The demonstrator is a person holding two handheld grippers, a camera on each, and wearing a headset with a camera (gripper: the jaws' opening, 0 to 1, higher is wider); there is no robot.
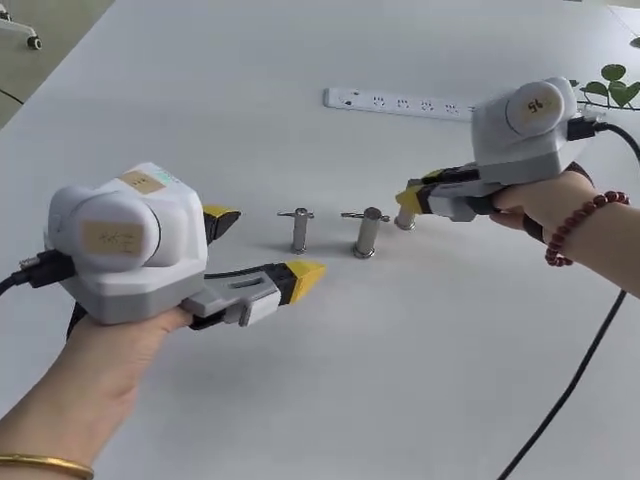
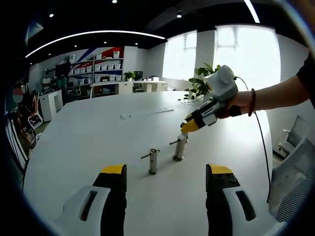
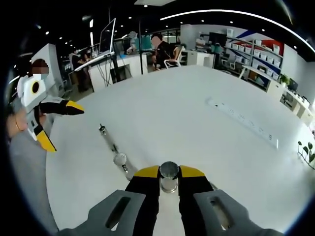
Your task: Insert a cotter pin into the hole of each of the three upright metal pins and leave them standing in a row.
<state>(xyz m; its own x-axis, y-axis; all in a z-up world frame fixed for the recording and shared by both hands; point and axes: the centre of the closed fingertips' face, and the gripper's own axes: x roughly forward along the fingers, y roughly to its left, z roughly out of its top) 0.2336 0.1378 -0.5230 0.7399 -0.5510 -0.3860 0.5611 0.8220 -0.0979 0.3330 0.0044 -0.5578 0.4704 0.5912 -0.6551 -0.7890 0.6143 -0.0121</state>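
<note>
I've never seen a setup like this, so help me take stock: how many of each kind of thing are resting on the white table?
3 upright silver metal pins
2 thin metal cotter pins, as far as shows
1 long white power strip
Total: 6
</note>
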